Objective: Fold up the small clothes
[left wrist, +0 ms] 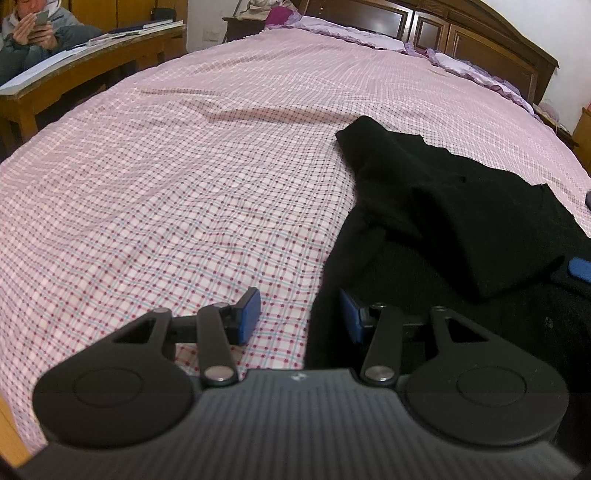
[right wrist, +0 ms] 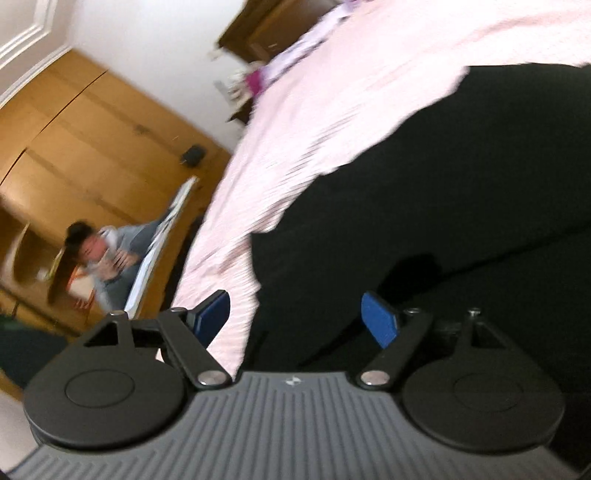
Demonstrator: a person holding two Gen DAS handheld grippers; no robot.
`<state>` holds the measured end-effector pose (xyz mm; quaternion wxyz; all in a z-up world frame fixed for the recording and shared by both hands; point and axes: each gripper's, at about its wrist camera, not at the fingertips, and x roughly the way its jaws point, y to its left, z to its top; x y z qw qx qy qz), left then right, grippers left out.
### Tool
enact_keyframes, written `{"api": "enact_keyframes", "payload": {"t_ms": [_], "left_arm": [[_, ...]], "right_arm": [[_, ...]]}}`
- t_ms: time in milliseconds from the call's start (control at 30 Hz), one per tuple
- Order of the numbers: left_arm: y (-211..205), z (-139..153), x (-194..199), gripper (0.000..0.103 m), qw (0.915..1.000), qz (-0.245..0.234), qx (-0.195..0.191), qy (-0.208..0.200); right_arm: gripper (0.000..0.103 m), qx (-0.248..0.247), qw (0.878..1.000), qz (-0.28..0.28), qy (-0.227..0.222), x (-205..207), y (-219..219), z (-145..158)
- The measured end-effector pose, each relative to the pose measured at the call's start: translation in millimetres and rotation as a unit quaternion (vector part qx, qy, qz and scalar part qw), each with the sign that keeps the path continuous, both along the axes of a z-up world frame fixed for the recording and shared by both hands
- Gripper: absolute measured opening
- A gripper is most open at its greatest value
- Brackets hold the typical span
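A black garment [left wrist: 443,221] lies on the pink checked bedspread [left wrist: 184,166], with a sleeve or flap folded over its upper part. My left gripper [left wrist: 301,317] is open at the garment's left edge, its right finger over black cloth and its left finger over the bedspread. In the left wrist view a blue pad [left wrist: 580,269] of the other gripper shows at the right edge. In the tilted, blurred right wrist view my right gripper [right wrist: 295,317] is open above the black garment [right wrist: 443,184], with nothing between its fingers.
A dark wooden headboard [left wrist: 461,33] and lilac pillows [left wrist: 369,35] are at the far end of the bed. A wooden desk [left wrist: 92,62] stands on the left, with a seated person [left wrist: 33,33] behind it holding a phone. Wooden wardrobes [right wrist: 92,140] line the wall.
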<state>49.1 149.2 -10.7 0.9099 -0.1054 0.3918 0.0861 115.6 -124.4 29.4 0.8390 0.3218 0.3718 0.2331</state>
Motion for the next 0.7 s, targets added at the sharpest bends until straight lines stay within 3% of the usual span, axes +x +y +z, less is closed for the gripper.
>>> {"api": "enact_keyframes", "payload": {"t_ms": [167, 400, 467, 600, 700], "left_arm": [[0, 1, -2, 0.049, 1.0000, 0.003, -0.006, -0.001], [-1, 1, -3, 0.049, 1.0000, 0.002, -0.001, -0.002], [-1, 1, -3, 0.049, 1.0000, 0.001, 0.001, -0.002], [-1, 1, -3, 0.049, 1.0000, -0.001, 0.002, -0.001], [-1, 1, -5, 0.049, 1.0000, -0.003, 0.002, -0.003]], "right_arm": [[0.086, -0.101, 0.992, 0.038, -0.059, -8, 49, 4], [0.087, -0.240, 0.959, 0.083, -0.122, -11, 109, -17], [0.087, -0.260, 0.953, 0.093, -0.124, -8, 120, -27], [0.085, -0.257, 0.955, 0.097, -0.111, -4, 128, -42], [0.073, -0.278, 0.948, 0.094, -0.123, 2, 132, -49]]}}
